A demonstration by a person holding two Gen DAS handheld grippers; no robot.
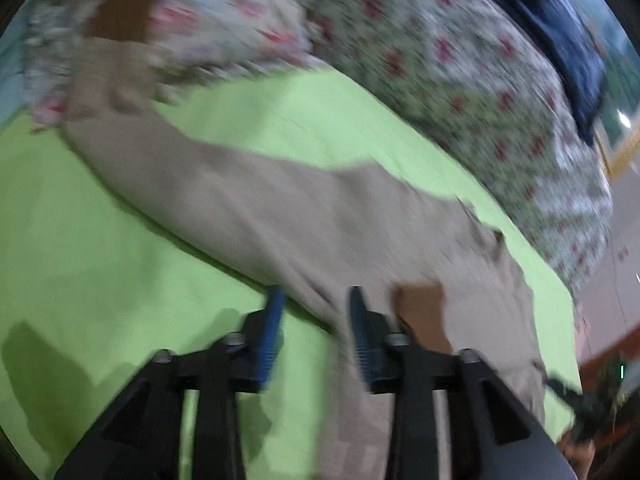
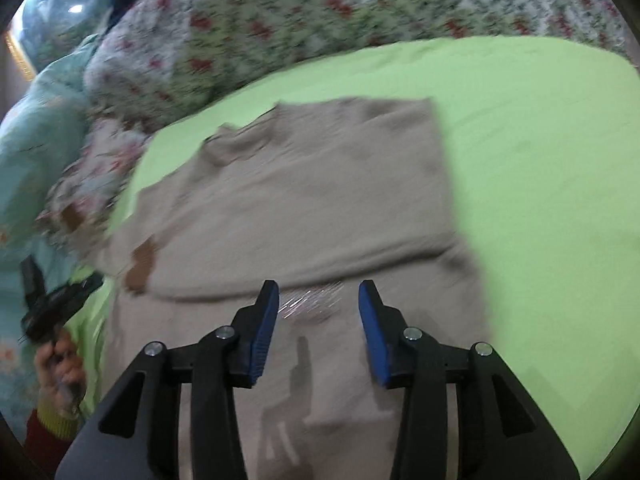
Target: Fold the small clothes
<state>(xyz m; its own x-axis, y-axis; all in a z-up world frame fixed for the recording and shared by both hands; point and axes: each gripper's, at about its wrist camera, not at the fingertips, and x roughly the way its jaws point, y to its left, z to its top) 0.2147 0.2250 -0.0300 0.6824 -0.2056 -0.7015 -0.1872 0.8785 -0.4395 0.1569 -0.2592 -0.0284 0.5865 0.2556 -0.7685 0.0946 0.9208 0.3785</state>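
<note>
Two open grippers over one beige garment on your green sheet.

Your right gripper (image 2: 319, 294) hangs with its jaws wide apart and holding nothing, above the beige garment (image 2: 304, 200), whose far part is folded back toward you. Your left gripper (image 1: 316, 300) is also spread and holding nothing, at the cloth's edge by a brown patch (image 1: 422, 312). A floral quilt (image 2: 280, 28) lies at 12 o'clock beyond the green sheet (image 2: 540, 160).
</note>
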